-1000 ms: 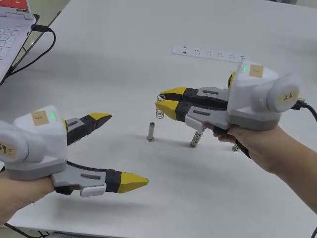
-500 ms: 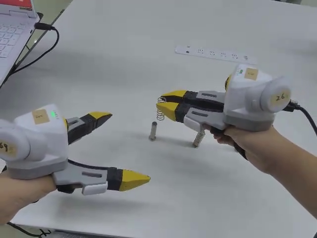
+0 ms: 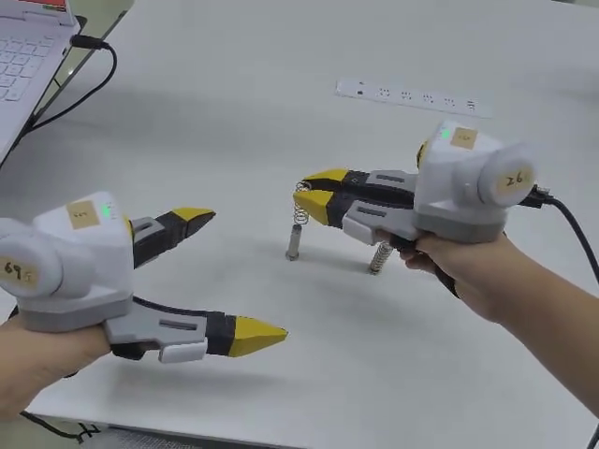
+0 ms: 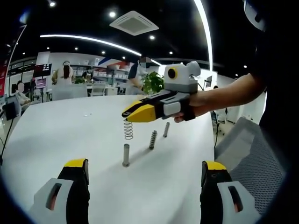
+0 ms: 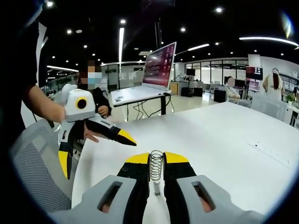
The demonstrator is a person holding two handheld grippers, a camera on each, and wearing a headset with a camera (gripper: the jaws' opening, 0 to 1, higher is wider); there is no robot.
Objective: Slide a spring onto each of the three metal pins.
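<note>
White bench; R claw clamped on spring, its top hidden; L claw apart

White workbench; laptop, power strip on it; open office, ceiling strip lights.

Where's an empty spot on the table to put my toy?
The widest bare patch of table lies between the laptop and the power strip. Another lies at the near edge, between the left gripper and the arm holding the right gripper. It is crowded around the pins, where the right gripper holds a spring.
</note>
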